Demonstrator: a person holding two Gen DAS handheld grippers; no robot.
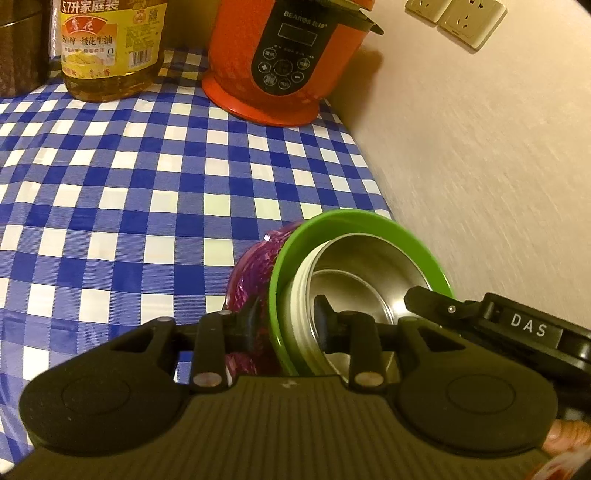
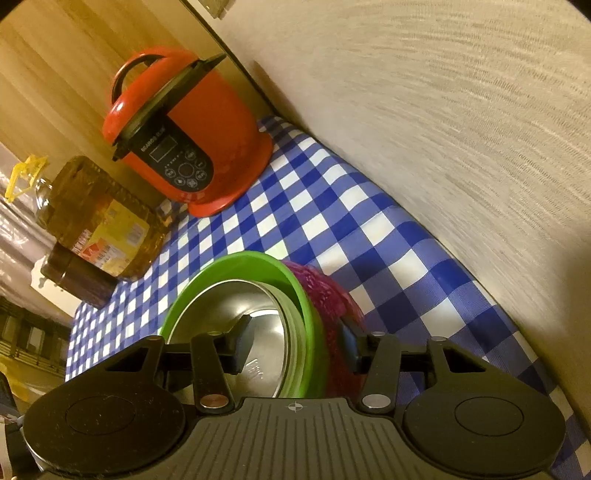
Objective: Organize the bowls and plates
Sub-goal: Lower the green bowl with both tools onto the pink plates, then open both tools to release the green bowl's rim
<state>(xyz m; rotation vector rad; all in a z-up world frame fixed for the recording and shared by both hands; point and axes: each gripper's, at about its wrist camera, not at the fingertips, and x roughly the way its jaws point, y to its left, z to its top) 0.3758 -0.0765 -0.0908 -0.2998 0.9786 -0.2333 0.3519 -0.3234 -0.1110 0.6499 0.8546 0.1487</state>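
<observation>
A nested stack of bowls is held tilted above the blue checked tablecloth (image 1: 110, 206): a steel bowl (image 1: 362, 280) sits inside a green bowl (image 1: 288, 254), which sits inside a purple patterned bowl (image 1: 247, 273). My left gripper (image 1: 288, 321) is shut on the stack's rim, one finger outside on the purple bowl, one inside the steel bowl. My right gripper (image 2: 295, 347) is shut on the opposite rim of the same stack: steel bowl (image 2: 236, 302), green bowl (image 2: 295, 284), purple bowl (image 2: 328, 295). The right gripper's body (image 1: 517, 325) shows in the left wrist view.
A red electric cooker (image 1: 288, 59) (image 2: 188, 147) stands at the back near the wall (image 1: 480, 166). A large cooking oil bottle (image 1: 110, 48) (image 2: 99, 218) and a dark jar (image 2: 77, 277) stand beside it. Wall sockets (image 1: 458, 18) are above.
</observation>
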